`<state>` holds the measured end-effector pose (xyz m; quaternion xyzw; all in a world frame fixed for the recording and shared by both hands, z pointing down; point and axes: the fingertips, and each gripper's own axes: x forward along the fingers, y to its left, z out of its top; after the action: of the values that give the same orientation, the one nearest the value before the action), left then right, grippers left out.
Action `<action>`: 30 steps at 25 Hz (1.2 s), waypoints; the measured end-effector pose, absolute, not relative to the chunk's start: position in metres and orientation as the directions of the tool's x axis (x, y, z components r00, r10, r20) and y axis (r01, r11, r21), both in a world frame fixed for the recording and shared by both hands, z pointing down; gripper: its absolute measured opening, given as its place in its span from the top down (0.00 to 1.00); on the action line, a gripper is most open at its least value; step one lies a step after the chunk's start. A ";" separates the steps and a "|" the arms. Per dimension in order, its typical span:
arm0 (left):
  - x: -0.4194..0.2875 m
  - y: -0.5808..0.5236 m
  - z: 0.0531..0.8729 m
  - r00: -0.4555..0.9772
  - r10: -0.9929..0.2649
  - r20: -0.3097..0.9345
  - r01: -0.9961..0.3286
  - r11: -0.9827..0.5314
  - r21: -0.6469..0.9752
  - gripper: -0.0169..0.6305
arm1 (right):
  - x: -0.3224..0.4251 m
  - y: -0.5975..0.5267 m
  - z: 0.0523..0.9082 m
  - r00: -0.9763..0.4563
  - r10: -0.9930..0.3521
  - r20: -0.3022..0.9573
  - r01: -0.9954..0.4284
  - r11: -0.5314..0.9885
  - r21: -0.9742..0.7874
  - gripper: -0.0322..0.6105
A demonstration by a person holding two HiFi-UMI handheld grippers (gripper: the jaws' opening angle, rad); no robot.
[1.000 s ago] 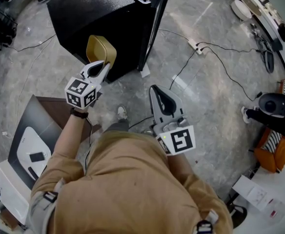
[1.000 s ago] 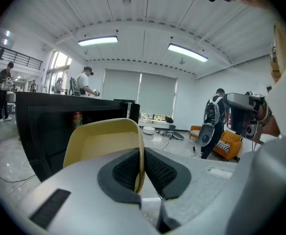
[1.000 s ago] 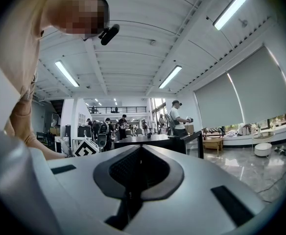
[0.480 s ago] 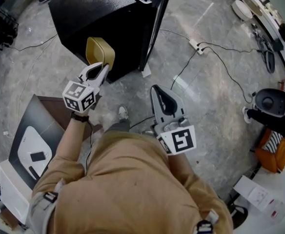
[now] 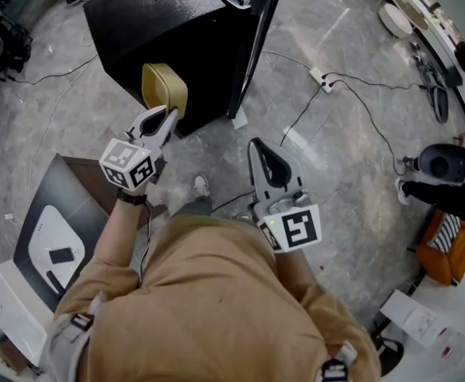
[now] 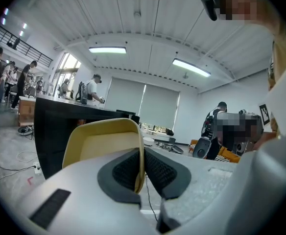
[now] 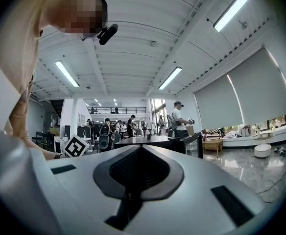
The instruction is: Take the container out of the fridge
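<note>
Drawn slightly back from the fridge [image 5: 177,30], the container [image 5: 165,87] is pinched by the left hand-held gripper [image 5: 167,118]. The right hand-held gripper [image 5: 268,153] is clenched and empty. Next, carry it clear.

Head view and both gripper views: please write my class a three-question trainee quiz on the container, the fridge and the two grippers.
1. True or false: the left gripper is shut on the wall of the container.
2. The door of the fridge is: A open, B closed, C removed.
3. Fill in: the right gripper holds ____.
Key: 1 true; 2 A; 3 nothing.
</note>
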<state>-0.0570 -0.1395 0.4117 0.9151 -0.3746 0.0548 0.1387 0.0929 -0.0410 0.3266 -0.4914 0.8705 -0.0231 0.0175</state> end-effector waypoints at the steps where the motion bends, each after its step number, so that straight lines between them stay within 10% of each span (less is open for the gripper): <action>1: -0.058 -0.139 0.410 0.713 -0.672 0.197 -0.701 -0.681 0.214 0.94 | 0.092 -0.041 0.326 -0.517 -0.856 -0.009 -0.854 0.517 -0.058 0.95; 30: -0.070 -0.112 0.386 0.705 -0.701 0.107 -0.701 -0.667 0.253 0.94 | 0.092 -0.032 0.332 -0.513 -0.858 -0.003 -0.855 0.512 -0.085 0.95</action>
<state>-0.0704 -0.1122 0.3858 0.9128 -0.3840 0.0002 0.1389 0.0916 -0.0319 0.3323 -0.4928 0.8691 -0.0363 0.0221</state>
